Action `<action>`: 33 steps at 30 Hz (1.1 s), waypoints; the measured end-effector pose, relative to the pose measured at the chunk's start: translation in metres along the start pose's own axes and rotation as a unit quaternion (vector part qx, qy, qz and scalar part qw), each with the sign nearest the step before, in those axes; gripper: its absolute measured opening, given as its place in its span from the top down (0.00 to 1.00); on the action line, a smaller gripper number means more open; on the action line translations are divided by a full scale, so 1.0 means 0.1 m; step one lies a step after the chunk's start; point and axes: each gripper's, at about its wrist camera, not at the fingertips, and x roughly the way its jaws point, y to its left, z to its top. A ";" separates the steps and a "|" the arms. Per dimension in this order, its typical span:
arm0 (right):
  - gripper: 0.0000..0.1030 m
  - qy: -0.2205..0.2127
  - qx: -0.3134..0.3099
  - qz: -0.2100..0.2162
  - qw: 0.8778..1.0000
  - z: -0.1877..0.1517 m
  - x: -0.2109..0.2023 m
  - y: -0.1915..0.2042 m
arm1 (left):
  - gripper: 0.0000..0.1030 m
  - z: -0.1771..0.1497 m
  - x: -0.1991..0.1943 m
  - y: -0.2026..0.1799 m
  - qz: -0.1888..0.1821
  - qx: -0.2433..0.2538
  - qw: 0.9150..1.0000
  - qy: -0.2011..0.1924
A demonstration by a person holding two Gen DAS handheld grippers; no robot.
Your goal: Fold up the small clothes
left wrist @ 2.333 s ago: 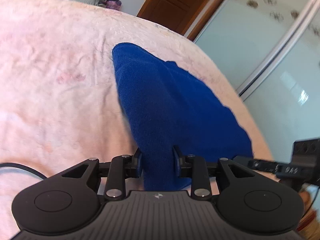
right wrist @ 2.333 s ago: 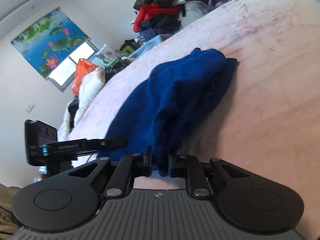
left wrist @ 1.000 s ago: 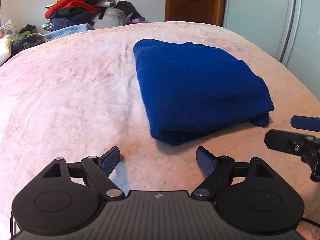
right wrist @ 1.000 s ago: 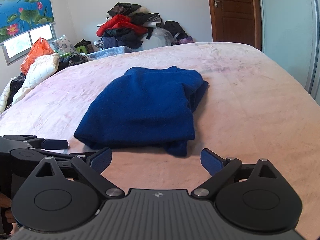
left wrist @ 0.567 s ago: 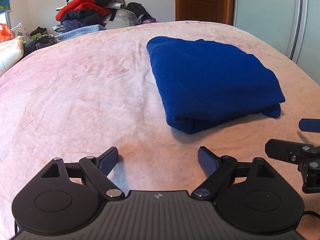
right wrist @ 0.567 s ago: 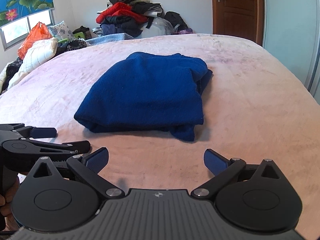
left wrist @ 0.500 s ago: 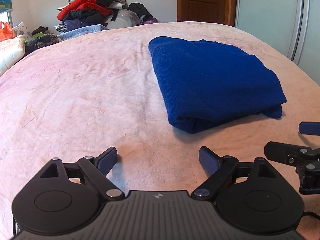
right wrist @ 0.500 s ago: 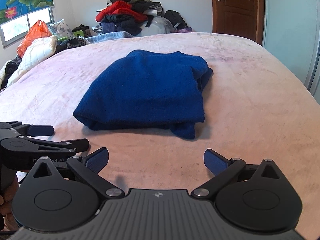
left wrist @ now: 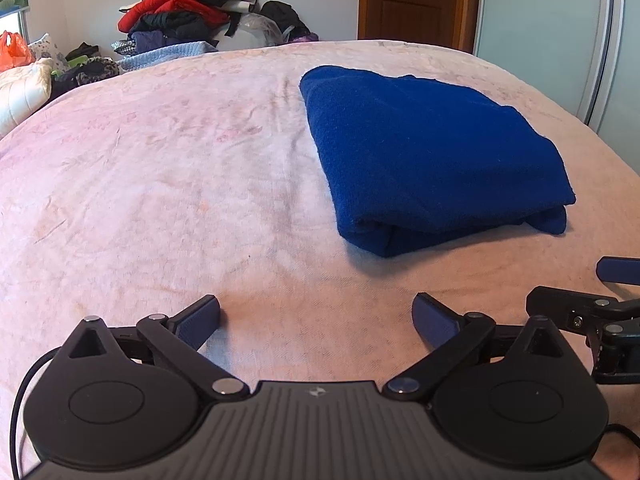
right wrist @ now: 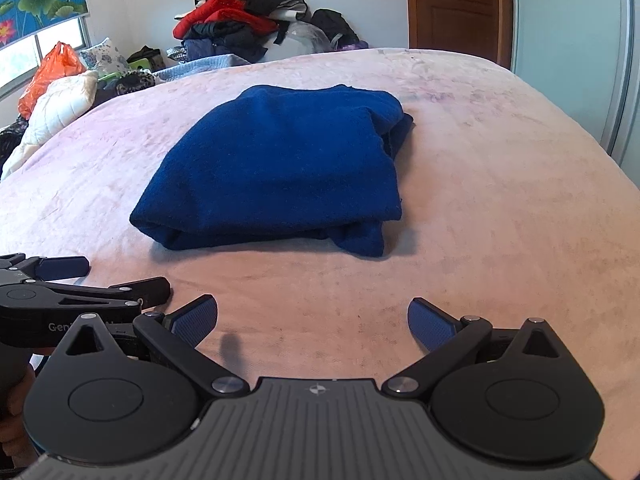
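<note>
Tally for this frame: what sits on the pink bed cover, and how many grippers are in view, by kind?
Folded blue garment: 1, lying flat on the pink bed cover
Grippers: 2, left gripper and right gripper, both open and empty, short of the garment
Total: 3

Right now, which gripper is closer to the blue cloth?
Neither clearly. Left gripper sits back from the blue cloth's near-left corner; right gripper sits back from its near-right corner. Both open.
</note>
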 end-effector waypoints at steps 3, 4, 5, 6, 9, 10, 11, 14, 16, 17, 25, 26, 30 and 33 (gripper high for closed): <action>0.00 -0.002 -0.001 0.000 1.000 0.00 0.00 0.01 | 0.00 -0.01 -0.01 -0.02 0.002 0.001 1.000 0.000; 0.00 -0.002 -0.001 0.000 1.000 0.00 0.00 0.01 | 0.00 -0.01 -0.01 -0.02 0.002 0.001 1.000 0.000; 0.00 -0.002 0.000 0.000 1.000 0.00 -0.01 0.00 | 0.00 -0.01 -0.01 -0.01 0.001 0.001 1.000 0.000; 0.01 -0.002 0.000 0.000 1.000 -0.01 -0.01 0.00 | 0.00 -0.01 -0.01 -0.02 0.001 0.000 1.000 0.000; 0.01 -0.002 -0.002 -0.001 1.000 -0.01 -0.01 0.00 | 0.00 -0.02 -0.02 0.00 0.000 -0.001 1.000 0.000; 0.00 -0.001 -0.002 -0.001 1.000 -0.01 -0.01 0.00 | 0.00 -0.02 -0.01 0.00 0.001 -0.002 1.000 0.000; 0.00 -0.001 -0.003 0.000 1.000 -0.01 -0.01 0.00 | 0.00 -0.02 -0.02 0.00 0.001 -0.002 1.000 0.000; 0.00 -0.001 -0.003 0.000 1.000 -0.01 -0.01 0.00 | 0.00 -0.02 -0.02 -0.01 0.001 -0.002 1.000 0.000; 0.01 -0.002 -0.005 0.000 1.000 -0.01 -0.01 0.00 | 0.00 -0.02 -0.02 -0.01 0.001 -0.001 1.000 0.000; 0.01 -0.003 -0.006 0.001 1.000 -0.02 -0.02 0.00 | 0.00 -0.02 -0.02 -0.01 0.001 -0.001 1.000 0.000; 0.01 -0.002 -0.009 0.002 1.000 -0.02 -0.02 0.01 | 0.00 -0.02 -0.02 0.00 -0.001 -0.002 1.000 0.000; 0.01 -0.002 -0.008 0.002 1.000 -0.02 -0.02 0.01 | 0.00 -0.03 -0.02 0.00 -0.001 -0.002 1.000 -0.001; 0.01 -0.002 -0.009 0.002 1.000 -0.02 -0.02 0.02 | 0.00 -0.04 -0.02 -0.01 -0.001 0.000 1.000 -0.003; 0.01 -0.001 -0.010 0.002 1.000 -0.02 -0.01 0.02 | 0.00 -0.04 -0.02 -0.01 -0.001 0.000 1.000 -0.003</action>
